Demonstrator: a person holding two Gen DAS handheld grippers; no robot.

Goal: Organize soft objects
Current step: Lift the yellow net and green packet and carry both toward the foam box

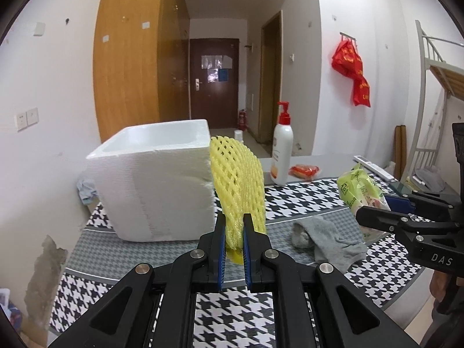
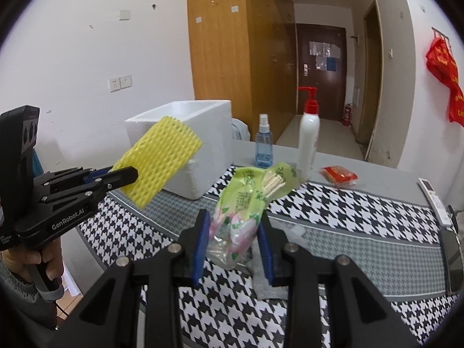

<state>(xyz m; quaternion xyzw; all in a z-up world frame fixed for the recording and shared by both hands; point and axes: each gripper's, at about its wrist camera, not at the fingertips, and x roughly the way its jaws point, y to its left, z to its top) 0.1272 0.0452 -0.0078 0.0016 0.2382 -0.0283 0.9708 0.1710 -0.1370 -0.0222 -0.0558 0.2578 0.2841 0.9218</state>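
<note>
My left gripper (image 1: pixel 234 220) is shut on a yellow foam net sleeve (image 1: pixel 237 185) and holds it upright in the air next to the white foam box (image 1: pixel 150 185). The sleeve (image 2: pixel 159 159) and the left gripper (image 2: pixel 124 174) also show in the right wrist view, in front of the box (image 2: pixel 200 139). My right gripper (image 2: pixel 233 220) is shut on a green plastic bag of cotton swabs (image 2: pixel 246 197), lifted above the table; the bag (image 1: pixel 359 185) also shows in the left wrist view. A grey sock (image 1: pixel 327 237) lies on the houndstooth cloth (image 1: pixel 290 200).
A white pump bottle (image 2: pixel 308 139), a blue spray bottle (image 2: pixel 263 145) and a red packet (image 2: pixel 337 174) stand at the table's far side. A remote (image 2: pixel 435 200) lies at the right edge. A wall is on the left behind the box.
</note>
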